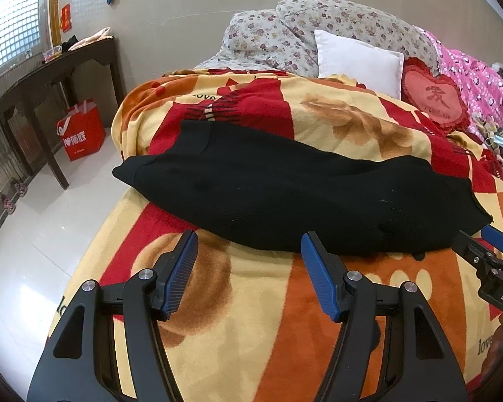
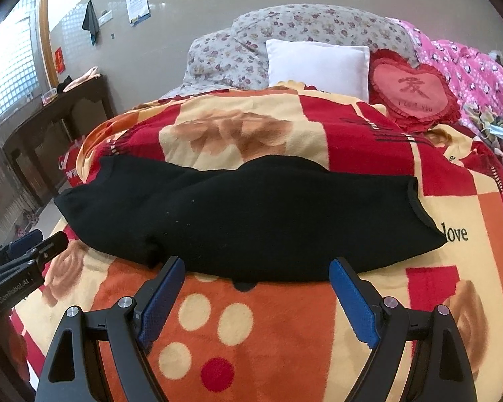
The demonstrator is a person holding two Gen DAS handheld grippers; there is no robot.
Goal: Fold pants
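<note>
Pants [image 1: 285, 194], black and already doubled into one long band, lie crosswise on the patterned blanket [image 1: 238, 328] just ahead of both grippers. The left gripper [image 1: 249, 241] points down at the near edge of the cloth with its jaws spread wide; nothing sits between its blue pads [image 1: 181, 278], and the tips stop just short of the fabric. The right gripper [image 2: 256, 266] stands beside it, likewise wide open and empty, with its fingertips at the near hem and blanket showing between them.

From the left gripper, the pants stretch away to both sides: a pointed end reaches out to its left towards the bed's edge, while the broader end runs off to its right, past where the other tool pokes into view. From the right gripper, the cut end with a stitched rim lies ahead and to the right, next to the word "love" printed on the blanket.

Beyond the pants, further ahead of both tools, are a white pillow [image 2: 318, 63], a red heart cushion [image 2: 414, 95] and a flowered quilt [image 2: 285, 23]. Off to the left stand a dark wooden table [image 1: 53, 77] and a red bag [image 1: 82, 134] on the tiled floor.
</note>
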